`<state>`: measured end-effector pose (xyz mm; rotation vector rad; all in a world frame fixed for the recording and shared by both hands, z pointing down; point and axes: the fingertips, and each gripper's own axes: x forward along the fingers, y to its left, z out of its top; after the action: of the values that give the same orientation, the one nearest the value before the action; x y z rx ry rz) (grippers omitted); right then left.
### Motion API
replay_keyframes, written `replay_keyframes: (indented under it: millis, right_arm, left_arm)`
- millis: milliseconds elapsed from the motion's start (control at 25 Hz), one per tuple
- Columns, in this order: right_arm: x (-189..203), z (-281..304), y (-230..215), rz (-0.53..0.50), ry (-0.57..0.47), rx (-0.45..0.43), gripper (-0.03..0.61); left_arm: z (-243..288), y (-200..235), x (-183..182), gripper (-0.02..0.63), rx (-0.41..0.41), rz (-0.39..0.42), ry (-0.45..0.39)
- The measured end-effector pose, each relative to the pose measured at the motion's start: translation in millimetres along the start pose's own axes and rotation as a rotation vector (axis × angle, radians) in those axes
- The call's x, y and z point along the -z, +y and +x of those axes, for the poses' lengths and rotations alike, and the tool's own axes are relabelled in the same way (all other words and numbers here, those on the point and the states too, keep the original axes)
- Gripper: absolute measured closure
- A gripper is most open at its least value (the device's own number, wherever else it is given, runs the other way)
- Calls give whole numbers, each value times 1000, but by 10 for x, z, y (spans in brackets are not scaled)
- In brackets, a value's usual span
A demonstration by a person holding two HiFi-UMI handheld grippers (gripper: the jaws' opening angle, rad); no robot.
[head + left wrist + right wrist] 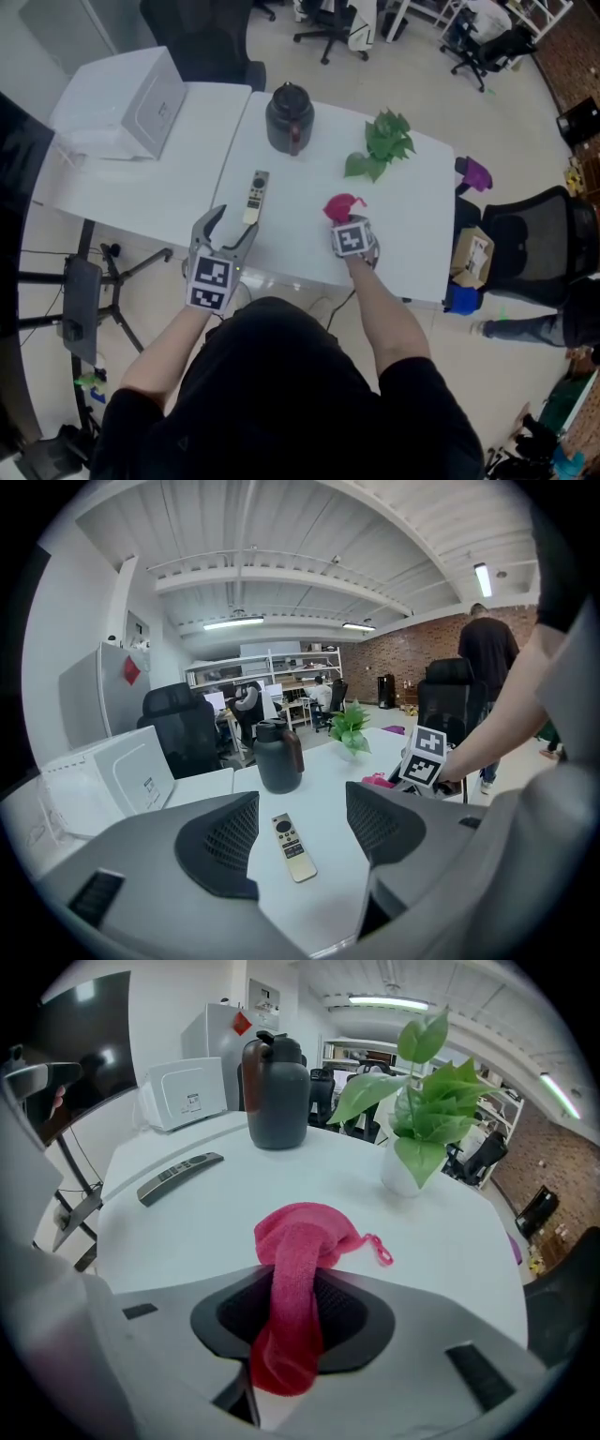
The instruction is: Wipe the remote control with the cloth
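Remote control (256,195) lies flat on the white table (412,216). The left gripper (234,220) sits just short of its near end, jaws apart and empty, probably lined up to steady it. To the remote's right, the right gripper (292,1307) is clamped on the pink cloth (305,1232). One strip is pinched between the pads and the bunched rest sits on the table, seemingly so it can be dragged across.

A white table (412,216) carries a dark jug (289,117) near its far edge, with a leafy plant (382,145) to the right of it. A white box (127,103) sits far left. Off the right edge stand a black chair (534,246) and something purple (476,174), perhaps a bag.
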<state>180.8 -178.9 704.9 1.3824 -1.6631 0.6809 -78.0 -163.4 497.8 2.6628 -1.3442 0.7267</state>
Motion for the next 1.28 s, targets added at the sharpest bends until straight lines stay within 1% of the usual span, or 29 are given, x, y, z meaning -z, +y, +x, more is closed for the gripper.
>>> replay_keyframes:
  millis: [120, 200, 280, 400, 480, 600, 720, 800, 880, 920, 960, 1000, 1040, 1120, 1200, 1280]
  right_arm:
    - [-15, -77, -3, 15, -24, -11, 425]
    - [-43, -209, 9, 32, -64, -32, 416]
    - [-131, -442, 17, 41, -146, -50, 417]
    - [-384, -958, 63, 50, -321, -75, 417]
    - [-535, -1336, 151, 51, -420, -97, 417]
    - [-713, -1863, 310, 46, -539, -125, 419]
    - [-843, -2252, 438, 39, -629, -139, 456]
    - [-902, -2441, 499, 31, -671, -143, 480]
    - [-949, -2593, 548, 26, -707, -145, 506]
    - [-965, -2652, 570, 24, -721, -146, 516]
    - [-968, -2695, 590, 21, -731, -145, 528]
    - [-963, -2725, 610, 18, -738, -146, 536]
    - [-956, -2748, 634, 15, -743, -149, 540]
    - [-945, -2781, 691, 10, -750, -158, 552]
    - [-930, -2794, 756, 7, -747, -173, 558]
    - [-904, -2792, 814, 11, -735, -183, 565]
  left_arm:
    - [29, -40, -61, 318, 12, 3, -16]
    - [43, -86, -148, 318, 28, 7, -39]
    - [53, -152, -261, 318, 50, 12, -69]
    - [54, -245, -439, 318, 86, 26, -114]
    - [45, -305, -550, 321, 112, 39, -141]
    - [25, -401, -693, 334, 149, 59, -178]
    - [-6, -477, -804, 373, 172, 85, -209]
    - [-25, -518, -863, 399, 182, 97, -223]
    - [-40, -558, -901, 446, 191, 113, -233]
    - [-45, -580, -909, 462, 197, 129, -236]
    - [-47, -607, -910, 492, 206, 149, -239]
    - [-49, -635, -909, 521, 217, 168, -242]
    - [-54, -661, -909, 535, 226, 178, -244]
    - [-67, -701, -909, 563, 237, 180, -246]
    - [-85, -727, -898, 612, 248, 185, -246]
    - [-104, -742, -876, 612, 259, 190, -243]
